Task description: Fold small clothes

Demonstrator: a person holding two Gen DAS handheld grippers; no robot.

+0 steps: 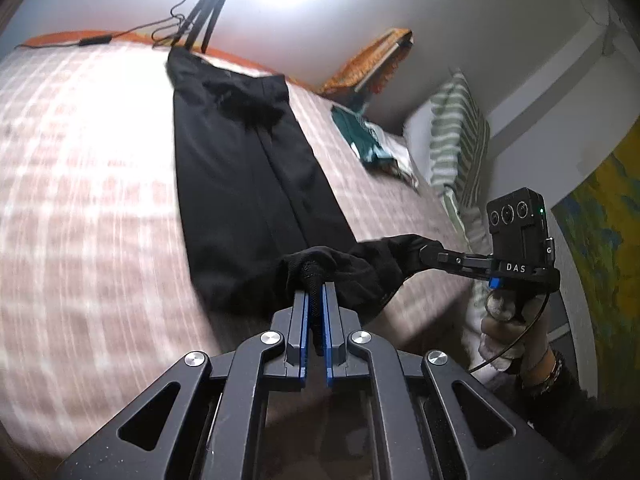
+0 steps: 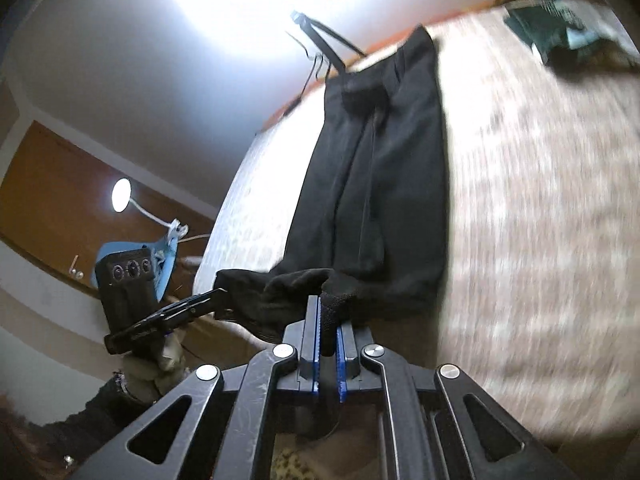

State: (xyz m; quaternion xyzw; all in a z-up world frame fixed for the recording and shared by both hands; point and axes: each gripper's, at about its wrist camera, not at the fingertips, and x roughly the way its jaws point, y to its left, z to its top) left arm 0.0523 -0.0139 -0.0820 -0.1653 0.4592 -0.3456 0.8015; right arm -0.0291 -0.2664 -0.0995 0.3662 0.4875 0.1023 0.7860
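Bed: patterned cover, blurred. Black pants lie flat along it, legs together, waist at the far end, hems at the near edge. Left claw clamped on one hem corner, right claw clamped on the other; cloth bunched between both. Judgement: hem-to-waist fold. Lift both corners level, keep the hem taut between claws, carry straight along the legs, land square on the waistband. Uneven height will skew the fold.
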